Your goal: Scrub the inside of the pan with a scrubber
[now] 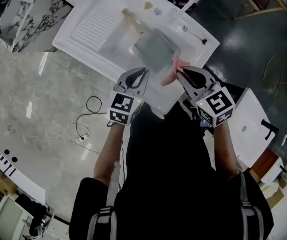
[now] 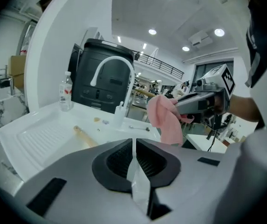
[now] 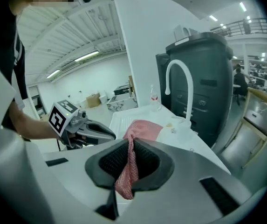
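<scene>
A grey square pan [image 1: 156, 48] with a wooden handle [image 1: 131, 21] lies in the white sink [image 1: 90, 31]. My left gripper [image 1: 143, 71] is at the pan's near corner. In the left gripper view its jaws [image 2: 133, 148] are shut on a thin pale edge that looks like the pan's rim, and the handle [image 2: 84, 136] shows beyond. My right gripper [image 1: 179, 70] hangs just right of the pan, shut on a pink mesh scrubber [image 1: 172, 73]. The scrubber [image 3: 128, 164] droops between the jaws and spreads out past them. The pan's inside is mostly hidden in both gripper views.
A white faucet [image 2: 112, 71] rises at the sink's back, with a dark machine [image 2: 100, 83] behind it and a water bottle [image 2: 65, 92] at its left. A spoon [image 1: 194, 34] lies on the sink's right rim. A cable [image 1: 83, 119] trails over the marble floor.
</scene>
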Demonstrator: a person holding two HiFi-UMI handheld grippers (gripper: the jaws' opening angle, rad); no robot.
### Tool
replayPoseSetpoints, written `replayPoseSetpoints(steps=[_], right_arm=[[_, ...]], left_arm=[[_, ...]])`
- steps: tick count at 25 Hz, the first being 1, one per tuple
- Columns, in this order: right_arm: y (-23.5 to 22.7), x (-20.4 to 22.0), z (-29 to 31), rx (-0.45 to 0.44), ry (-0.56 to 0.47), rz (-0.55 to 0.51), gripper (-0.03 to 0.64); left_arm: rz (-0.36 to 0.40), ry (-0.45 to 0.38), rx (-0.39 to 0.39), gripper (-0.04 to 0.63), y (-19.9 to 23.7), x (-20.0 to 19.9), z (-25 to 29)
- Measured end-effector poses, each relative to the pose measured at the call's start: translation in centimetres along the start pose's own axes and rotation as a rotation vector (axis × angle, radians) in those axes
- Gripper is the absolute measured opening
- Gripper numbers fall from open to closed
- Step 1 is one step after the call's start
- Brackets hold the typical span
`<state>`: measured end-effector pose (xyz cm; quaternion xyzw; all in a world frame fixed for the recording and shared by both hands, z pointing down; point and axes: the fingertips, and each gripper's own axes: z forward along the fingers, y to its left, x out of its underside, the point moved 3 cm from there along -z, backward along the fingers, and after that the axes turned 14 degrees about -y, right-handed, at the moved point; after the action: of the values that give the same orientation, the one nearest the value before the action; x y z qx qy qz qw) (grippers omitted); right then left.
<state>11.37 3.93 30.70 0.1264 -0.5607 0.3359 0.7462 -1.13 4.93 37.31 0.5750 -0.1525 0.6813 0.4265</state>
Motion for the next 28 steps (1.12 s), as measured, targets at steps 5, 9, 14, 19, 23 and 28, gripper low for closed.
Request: replayPoseSetpoints(steps=[5, 9, 14, 19, 23, 28], right_arm=[[-3.2, 3.1, 3.5, -0.164, 0.064, -0.019, 0.044], [-4.4, 6.9, 6.6, -0.304, 0.149, -0.052, 0.044], [-4.2, 11.9, 10.3, -0.486, 0.273, -0.163, 0.044], [-4.5, 16.9, 13.8, -0.606, 0.383, -0.325, 0.046], [-4.1, 20.7, 15.4, -0.689, 0.471, -0.386, 0.046], [-3.6, 25.0, 17.0, -0.785, 0.586, -0.471, 0.046]], left_arm=[[-0.086, 0.003, -0.174, 0.049, 1.2, 2.1, 1.8], [-0.143, -0.006, -0.288, 0.049, 1.2, 3.7, 3.1], [-0.147, -0.012, -0.397, 0.049, 1.5, 5.9, 3.6], [-0.173, -0.013, -0.462, 0.049, 3.4, 6.9, 4.2], [-0.165, 0.022, -0.444, 0.049, 4.3, 8.3, 5.0], [-0.173, 0.05, -0.439, 0.049, 5.9, 10.7, 5.7]])
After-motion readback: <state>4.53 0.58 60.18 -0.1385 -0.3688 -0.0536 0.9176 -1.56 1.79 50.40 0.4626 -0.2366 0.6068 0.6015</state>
